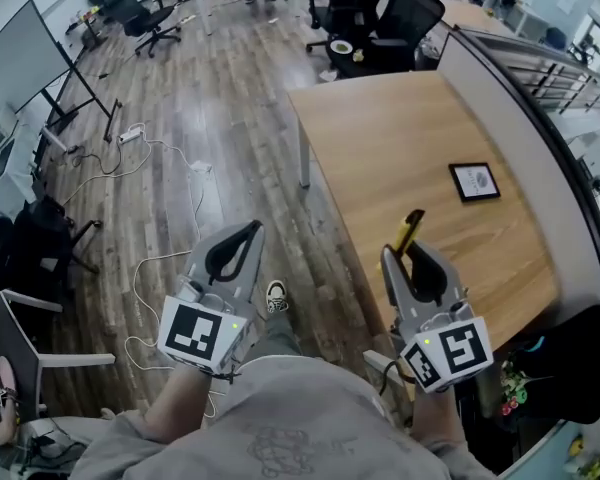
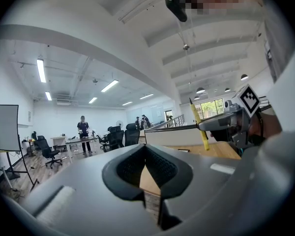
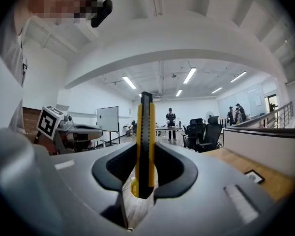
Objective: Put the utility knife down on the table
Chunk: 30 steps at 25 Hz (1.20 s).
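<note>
A yellow and black utility knife point(image 3: 145, 141) stands upright between the jaws of my right gripper point(image 3: 145, 173), which is shut on it. In the head view the knife point(image 1: 411, 232) sticks out forward from the right gripper point(image 1: 418, 268), above the near left part of the wooden table point(image 1: 400, 148). My left gripper point(image 1: 235, 251) hangs over the floor to the table's left, shut with nothing in it point(image 2: 147, 168). From the left gripper view the knife point(image 2: 198, 124) shows at the right, held up in the air.
A small black-framed picture point(image 1: 474, 181) lies on the table at the right. Office chairs point(image 1: 380, 18) stand beyond the table's far end. Cables and a power strip point(image 1: 130, 134) lie on the wooden floor at the left, near a whiteboard point(image 1: 20, 58). A grey partition point(image 1: 525, 128) lines the table's right side.
</note>
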Each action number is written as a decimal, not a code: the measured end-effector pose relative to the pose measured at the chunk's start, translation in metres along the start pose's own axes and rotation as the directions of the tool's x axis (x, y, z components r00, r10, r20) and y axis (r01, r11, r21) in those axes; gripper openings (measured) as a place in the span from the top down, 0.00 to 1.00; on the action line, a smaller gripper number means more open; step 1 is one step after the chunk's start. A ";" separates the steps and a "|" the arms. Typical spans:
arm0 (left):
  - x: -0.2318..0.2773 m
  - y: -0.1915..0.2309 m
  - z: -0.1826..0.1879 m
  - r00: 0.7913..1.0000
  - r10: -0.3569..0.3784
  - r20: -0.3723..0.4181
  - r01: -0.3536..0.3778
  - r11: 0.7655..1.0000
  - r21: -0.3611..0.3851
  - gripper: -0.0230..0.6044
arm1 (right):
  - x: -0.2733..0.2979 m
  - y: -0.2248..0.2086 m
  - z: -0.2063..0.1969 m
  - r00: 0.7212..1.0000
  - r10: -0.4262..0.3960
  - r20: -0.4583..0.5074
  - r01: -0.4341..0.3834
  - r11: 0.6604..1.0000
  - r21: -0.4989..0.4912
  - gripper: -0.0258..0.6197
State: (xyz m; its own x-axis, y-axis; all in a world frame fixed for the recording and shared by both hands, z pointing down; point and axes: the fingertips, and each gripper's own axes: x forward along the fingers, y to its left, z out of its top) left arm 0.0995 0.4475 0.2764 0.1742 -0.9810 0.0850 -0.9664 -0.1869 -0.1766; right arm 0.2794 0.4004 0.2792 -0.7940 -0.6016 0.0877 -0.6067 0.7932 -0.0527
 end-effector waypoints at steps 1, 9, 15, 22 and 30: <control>0.008 0.009 0.000 1.000 -0.001 -0.008 0.001 1.000 -0.006 0.97 | 0.012 -0.003 0.001 1.000 -0.004 -0.004 0.004 1.000 0.002 0.77; 0.079 0.102 -0.006 0.997 -0.067 -0.046 0.066 0.997 -0.026 0.97 | 0.125 -0.016 0.020 0.998 -0.054 -0.036 0.053 0.998 -0.019 0.77; 0.137 0.176 -0.017 0.991 -0.122 -0.054 0.120 0.992 -0.030 0.97 | 0.213 -0.032 0.025 0.992 -0.107 -0.059 0.107 0.994 -0.004 0.77; 0.185 0.243 -0.031 0.985 -0.169 -0.046 0.168 0.986 -0.021 0.97 | 0.293 -0.049 0.023 0.983 -0.167 -0.072 0.169 0.985 0.024 0.77; 0.233 0.280 -0.049 0.977 -0.200 -0.071 0.197 0.979 -0.054 0.97 | 0.347 -0.074 0.008 0.973 -0.193 -0.127 0.199 0.979 0.042 0.77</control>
State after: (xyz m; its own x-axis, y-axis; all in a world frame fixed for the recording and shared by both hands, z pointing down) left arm -0.1396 0.1694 0.2952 0.3501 -0.9176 0.1882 -0.9220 -0.3731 -0.1037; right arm 0.0482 0.1323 0.3053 -0.6509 -0.7259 0.2221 -0.7538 0.6528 -0.0756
